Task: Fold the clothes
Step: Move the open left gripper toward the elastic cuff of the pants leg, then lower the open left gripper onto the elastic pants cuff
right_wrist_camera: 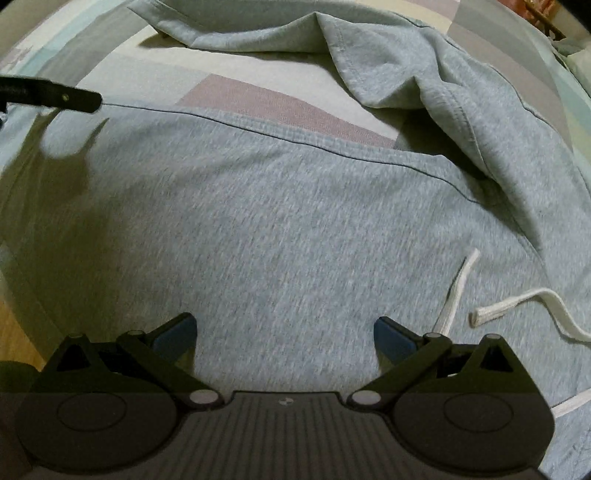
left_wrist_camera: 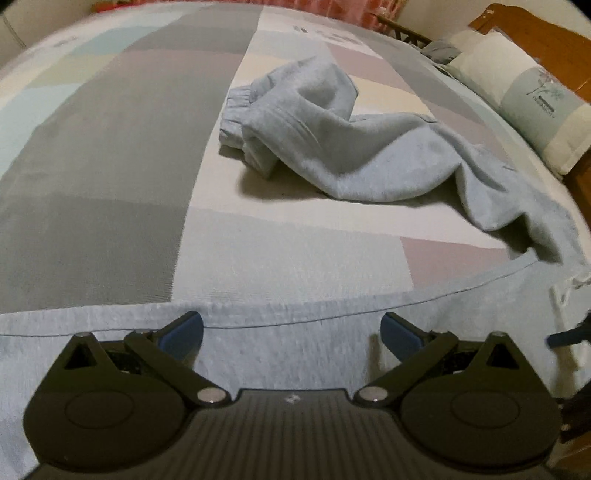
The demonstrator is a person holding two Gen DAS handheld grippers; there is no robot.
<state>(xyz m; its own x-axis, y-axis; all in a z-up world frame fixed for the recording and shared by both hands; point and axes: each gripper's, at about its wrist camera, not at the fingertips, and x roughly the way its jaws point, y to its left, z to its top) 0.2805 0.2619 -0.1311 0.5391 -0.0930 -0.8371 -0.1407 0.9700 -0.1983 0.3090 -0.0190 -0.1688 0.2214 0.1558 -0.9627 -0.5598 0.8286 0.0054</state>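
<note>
Light grey-blue sweatpants (left_wrist_camera: 369,155) lie on the bed. One leg is bunched and twisted across the middle, its ribbed cuffs (left_wrist_camera: 236,114) pointing left. The other part lies flat along the near edge, under both grippers. My left gripper (left_wrist_camera: 291,328) hovers open just over this flat part, with nothing between its fingers. In the right wrist view the flat fabric (right_wrist_camera: 277,221) fills the frame, and my right gripper (right_wrist_camera: 284,332) is open above it, holding nothing. A white drawstring (right_wrist_camera: 517,301) lies just right of it. A black finger of the left gripper (right_wrist_camera: 55,94) shows at the upper left.
The bed cover (left_wrist_camera: 110,147) is a patchwork of grey, cream, mauve and pale blue. A pillow (left_wrist_camera: 517,92) and a wooden headboard (left_wrist_camera: 524,26) stand at the far right. Wooden floor (right_wrist_camera: 14,325) shows past the bed's near-left edge.
</note>
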